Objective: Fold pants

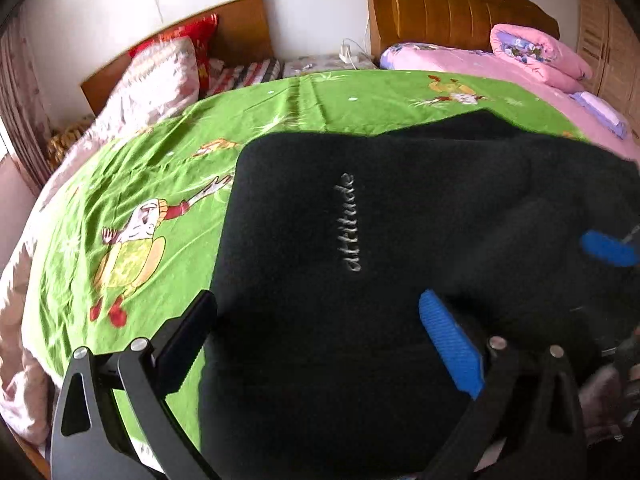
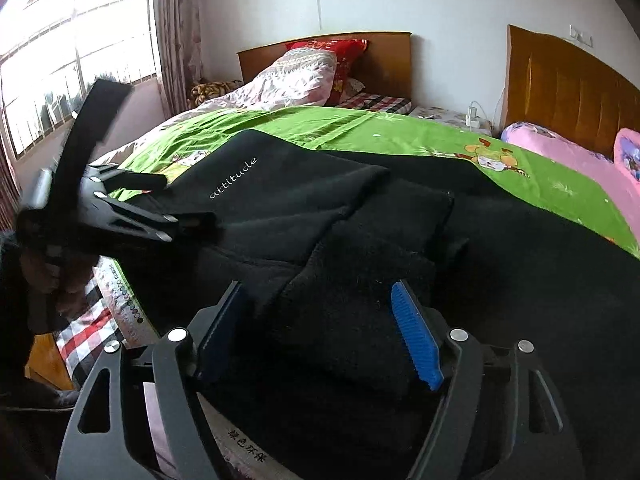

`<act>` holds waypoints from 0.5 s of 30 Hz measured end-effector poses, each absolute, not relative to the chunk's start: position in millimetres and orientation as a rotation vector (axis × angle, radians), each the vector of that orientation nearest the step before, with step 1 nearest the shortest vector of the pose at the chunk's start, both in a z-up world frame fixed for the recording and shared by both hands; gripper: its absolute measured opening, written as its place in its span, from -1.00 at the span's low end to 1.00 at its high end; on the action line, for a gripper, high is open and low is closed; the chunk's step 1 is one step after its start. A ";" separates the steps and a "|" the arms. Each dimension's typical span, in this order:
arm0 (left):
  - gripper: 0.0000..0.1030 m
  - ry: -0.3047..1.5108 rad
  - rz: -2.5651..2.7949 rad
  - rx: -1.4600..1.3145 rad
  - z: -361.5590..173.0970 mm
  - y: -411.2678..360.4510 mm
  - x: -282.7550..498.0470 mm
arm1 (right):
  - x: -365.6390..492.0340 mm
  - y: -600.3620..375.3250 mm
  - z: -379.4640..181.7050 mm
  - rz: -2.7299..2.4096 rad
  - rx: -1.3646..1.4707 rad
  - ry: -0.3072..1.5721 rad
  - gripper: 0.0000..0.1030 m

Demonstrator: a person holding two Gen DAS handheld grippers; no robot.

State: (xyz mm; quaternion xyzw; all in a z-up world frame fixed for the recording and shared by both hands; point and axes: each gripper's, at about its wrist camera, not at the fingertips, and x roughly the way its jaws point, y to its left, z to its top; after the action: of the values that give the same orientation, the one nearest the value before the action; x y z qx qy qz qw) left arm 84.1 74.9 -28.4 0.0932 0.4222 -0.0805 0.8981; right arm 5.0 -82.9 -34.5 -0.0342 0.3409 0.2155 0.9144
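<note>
Black pants [image 1: 360, 184] with the grey word "attitude" lie folded over on a green cartoon bedsheet [image 1: 132, 184]. My left gripper [image 1: 316, 340] hovers low over the pants' near left part, jaws wide apart, nothing pinched. In the right wrist view the left gripper [image 2: 180, 200] points at the pants' left edge. My right gripper [image 2: 320, 332] stands open astride a thick folded layer of the pants [image 2: 360, 264]; cloth lies between the pads without being squeezed. One blue pad [image 1: 608, 248] of the right gripper shows at the right edge of the left wrist view.
A pink quilt and pillows [image 1: 532, 56] lie on the bed to the right. A pale patterned quilt [image 2: 296, 80] and a red pillow [image 2: 336, 52] lie by the far headboard. A window [image 2: 60, 52] stands on the left. A checked cloth [image 2: 84, 332] hangs off the bed's near edge.
</note>
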 end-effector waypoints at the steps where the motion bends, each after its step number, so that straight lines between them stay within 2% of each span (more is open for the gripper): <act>1: 0.97 0.853 -0.206 0.176 -13.4 72.6 81.6 | 4.3 -82.5 -34.6 0.442 -0.071 0.701 0.40; 4: 0.97 0.778 -0.242 0.215 21.6 58.6 90.4 | 3.4 -81.3 -35.3 0.437 -0.072 0.697 0.42; 6: 0.97 0.792 -0.275 0.235 24.3 49.9 109.1 | 3.3 -81.8 -35.8 0.435 -0.070 0.695 0.43; 12: 0.97 1.065 -0.334 0.195 -35.6 42.7 199.6 | 3.6 -83.2 -36.3 0.439 -0.066 0.697 0.44; 15: 0.97 1.029 -0.334 0.174 -35.7 47.6 200.4 | 3.0 -83.8 -37.2 0.441 -0.062 0.692 0.45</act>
State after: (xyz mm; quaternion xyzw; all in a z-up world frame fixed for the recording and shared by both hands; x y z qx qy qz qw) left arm 200.4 47.6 -35.7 0.0829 0.4891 -0.1588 0.8536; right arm 3.0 -83.8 -37.2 -0.0300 0.3363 0.2142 0.9166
